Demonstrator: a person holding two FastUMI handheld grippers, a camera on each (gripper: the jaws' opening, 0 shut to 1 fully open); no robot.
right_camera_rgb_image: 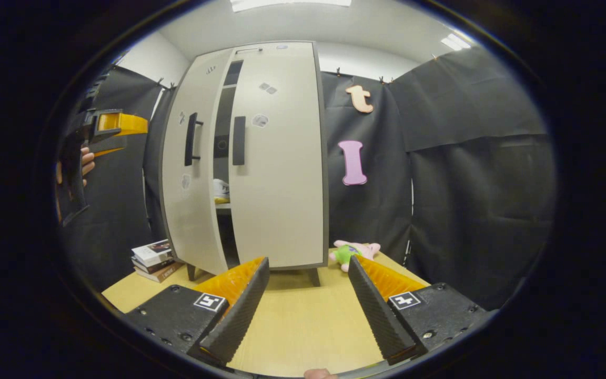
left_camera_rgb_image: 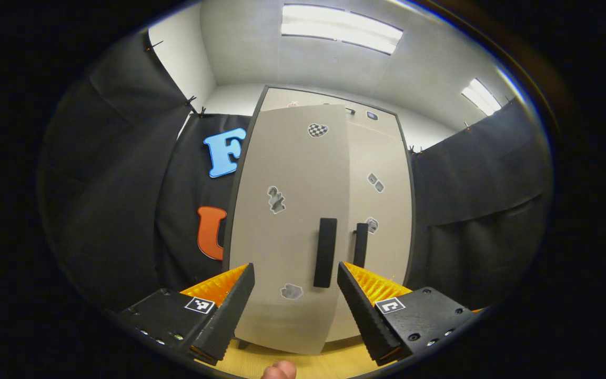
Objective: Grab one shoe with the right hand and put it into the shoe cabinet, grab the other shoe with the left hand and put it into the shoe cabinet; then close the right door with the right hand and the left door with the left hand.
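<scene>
Right, in the left gripper view we have the left gripper (left_camera_rgb_image: 296, 300) hanging in front of the shoe cabinet (left_camera_rgb_image: 387, 173), jaws apart with nothing between them. Directly ahead is the left door (left_camera_rgb_image: 287, 226), swung partly out from the cabinet, its dark handle (left_camera_rgb_image: 325, 252) just above the gap between our fingers. Beside it sits the right door (left_camera_rgb_image: 379, 210), flatter against the cabinet front, with its own handle (left_camera_rgb_image: 361, 245) close by. A strip of table (left_camera_rgb_image: 303, 360) runs below the cabinet.

Over to the right gripper view: the right gripper (right_camera_rgb_image: 308, 292) is low over the table (right_camera_rgb_image: 303, 321), jaws apart and empty, well back from the cabinet (right_camera_rgb_image: 250, 158). Between the two doors we see a dark gap, and in it one shoe (right_camera_rgb_image: 221, 190) sits on a shelf inside. Left of the cabinet lies a stack of books (right_camera_rgb_image: 153, 259); right of it, a plush toy (right_camera_rgb_image: 353, 252). Farther left, the other gripper (right_camera_rgb_image: 105, 129) is held up by a hand (right_camera_rgb_image: 87, 160).
</scene>
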